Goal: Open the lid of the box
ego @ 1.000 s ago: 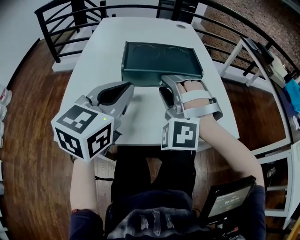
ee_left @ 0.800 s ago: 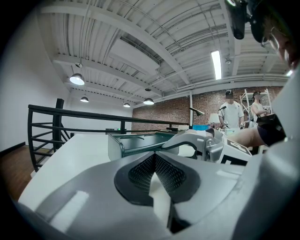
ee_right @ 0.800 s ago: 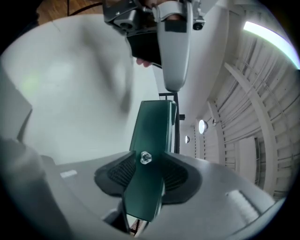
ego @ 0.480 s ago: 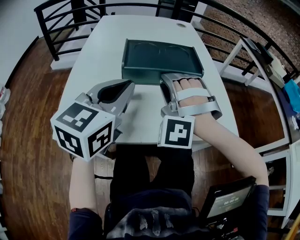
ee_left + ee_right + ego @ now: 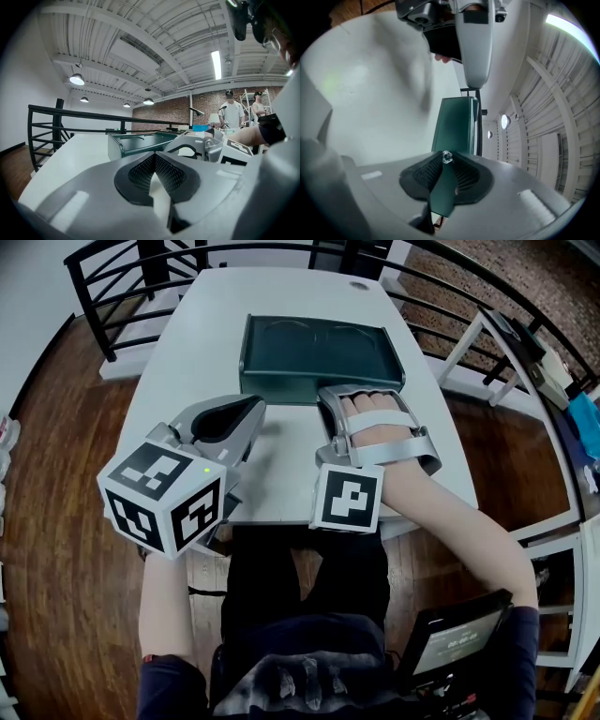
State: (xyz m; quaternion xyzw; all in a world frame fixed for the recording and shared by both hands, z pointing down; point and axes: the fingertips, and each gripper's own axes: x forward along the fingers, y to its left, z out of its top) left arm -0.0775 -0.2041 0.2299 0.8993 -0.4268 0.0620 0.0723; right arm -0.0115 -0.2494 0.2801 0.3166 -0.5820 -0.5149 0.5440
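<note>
A dark green box (image 5: 319, 352) with its lid down stands at the far middle of the white table (image 5: 211, 334). My right gripper (image 5: 328, 397), rolled onto its side, is at the middle of the box's front edge. In the right gripper view its jaws (image 5: 446, 161) are closing, and the green front lip of the lid (image 5: 443, 187) lies between the pads, with a small metal nut (image 5: 447, 157) at their tips. My left gripper (image 5: 253, 411) rests on the table just left of it, short of the box. Its pads (image 5: 153, 157) meet at the tips with nothing between them.
A black railing (image 5: 122, 287) runs round the table's far side and left. White shelving (image 5: 525, 343) stands to the right, and a tablet (image 5: 459, 638) sits by the person's lap. Two people (image 5: 232, 112) stand far off by a brick wall.
My right gripper has slid forward to the box's front edge and its jaws have narrowed onto the lid's lip. The left gripper has stayed put.
</note>
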